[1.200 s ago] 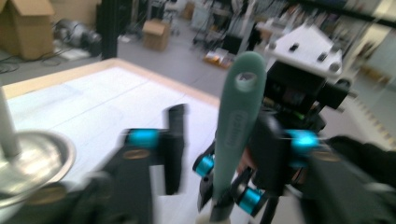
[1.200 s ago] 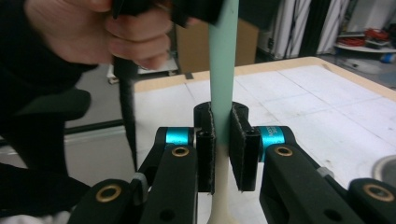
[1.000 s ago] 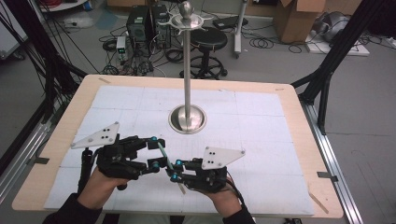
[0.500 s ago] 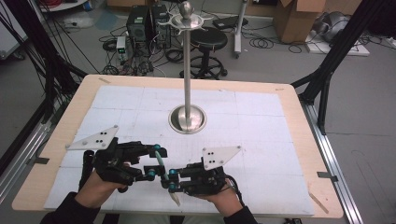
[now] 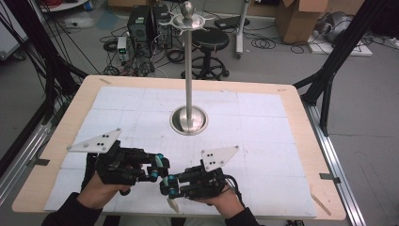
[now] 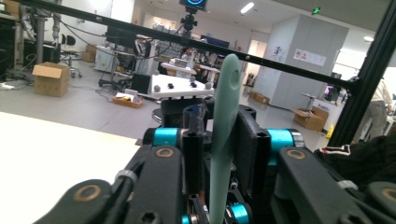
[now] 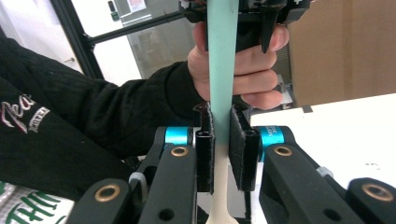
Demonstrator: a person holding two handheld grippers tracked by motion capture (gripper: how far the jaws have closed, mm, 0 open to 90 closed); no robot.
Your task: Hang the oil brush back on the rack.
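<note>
Spoon [image 7: 222, 84], pale green along its handle and cream at its other end, spans the gap between the two grippers near the front edge of the surface [image 5: 263, 113]. In the right gripper view the right gripper [image 7: 220, 135] has its jaws closed on the green shaft, pads pressed to either side, with the cream end [image 7: 218, 205] running down below them. Farther up the same view, the left gripper [image 7: 243, 14] has the green shaft running up into it, the person's hand [image 7: 243, 70] wrapped behind.

The left gripper view looks along the handle [image 6: 224, 140], which rises between its jaws to a rounded tip with a small hole; whether those jaws actually pinch it I cannot tell, since the pads are hidden behind the handle. From the high view the two grippers [image 5: 157, 165] [image 5: 170, 184] meet tip to tip, and a cream end [image 5: 173, 205] pokes out below the right one.

This looks like a handover in mid-step, with the spoon shared between both tools. Beyond them stands a metal stand [image 5: 189, 70] topped by a ring of hooks, well apart from the hands; the hole in the handle suggests hanging there is the aim. The next move calls for one gripper to let go cleanly while the other keeps a firm hold, leaving the holed tip free to reach a hook.
</note>
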